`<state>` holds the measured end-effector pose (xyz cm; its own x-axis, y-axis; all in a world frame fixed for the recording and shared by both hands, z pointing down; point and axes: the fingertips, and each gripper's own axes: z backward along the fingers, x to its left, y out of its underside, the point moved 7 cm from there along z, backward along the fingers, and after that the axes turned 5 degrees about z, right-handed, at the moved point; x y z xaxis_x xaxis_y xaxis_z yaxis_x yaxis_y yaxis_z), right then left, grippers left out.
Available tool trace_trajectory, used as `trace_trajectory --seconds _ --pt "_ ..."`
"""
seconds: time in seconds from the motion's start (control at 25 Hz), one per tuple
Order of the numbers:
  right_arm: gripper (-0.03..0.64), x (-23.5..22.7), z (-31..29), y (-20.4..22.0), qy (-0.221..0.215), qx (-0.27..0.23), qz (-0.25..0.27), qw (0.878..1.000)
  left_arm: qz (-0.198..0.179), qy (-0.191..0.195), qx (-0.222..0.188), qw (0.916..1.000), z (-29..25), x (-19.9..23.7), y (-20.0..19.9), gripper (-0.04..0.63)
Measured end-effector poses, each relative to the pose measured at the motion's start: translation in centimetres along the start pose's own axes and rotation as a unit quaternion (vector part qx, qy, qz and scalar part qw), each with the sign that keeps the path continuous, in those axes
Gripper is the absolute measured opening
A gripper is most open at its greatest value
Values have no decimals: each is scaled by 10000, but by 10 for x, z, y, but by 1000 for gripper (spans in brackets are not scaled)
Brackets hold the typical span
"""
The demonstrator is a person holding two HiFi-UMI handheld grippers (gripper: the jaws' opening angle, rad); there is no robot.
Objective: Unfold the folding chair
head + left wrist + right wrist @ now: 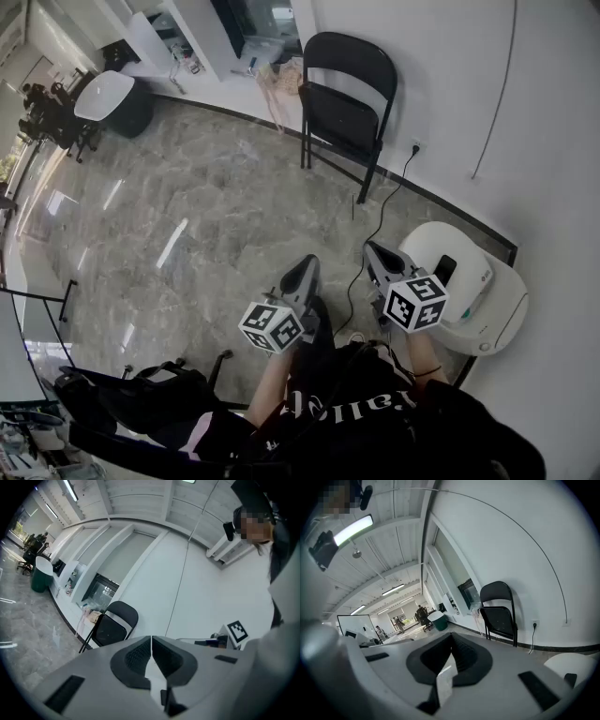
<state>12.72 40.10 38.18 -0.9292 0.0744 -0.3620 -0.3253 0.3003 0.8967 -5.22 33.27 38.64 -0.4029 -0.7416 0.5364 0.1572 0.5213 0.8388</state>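
A black folding chair [344,101] stands against the white wall at the far side of the marble floor, its seat tilted steeply up toward the backrest. It also shows in the left gripper view [111,626] and in the right gripper view [499,611]. Both grippers hover side by side in front of the person's body, well short of the chair. My left gripper [304,265] is shut with nothing between its pads, and so is my right gripper [373,249]. In their own views the jaws of the left gripper [151,641] and right gripper [451,639] meet.
A white rounded appliance [469,286] sits on the floor by the wall at the right. A black cable [375,230] runs from the wall socket [415,147] across the floor. A black office chair [141,394] stands at the lower left, and a white tub on a dark base [111,98] at the far left.
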Motion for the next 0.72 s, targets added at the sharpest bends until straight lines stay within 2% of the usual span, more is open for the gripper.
trace_trajectory --seconds 0.32,0.72 --pt "14 -14 -87 -28 169 6 2 9999 -89 314 232 9992 -65 70 -46 3" --pt "14 -9 -216 -87 586 -172 48 9981 -219 876 398 9951 -139 172 -146 3"
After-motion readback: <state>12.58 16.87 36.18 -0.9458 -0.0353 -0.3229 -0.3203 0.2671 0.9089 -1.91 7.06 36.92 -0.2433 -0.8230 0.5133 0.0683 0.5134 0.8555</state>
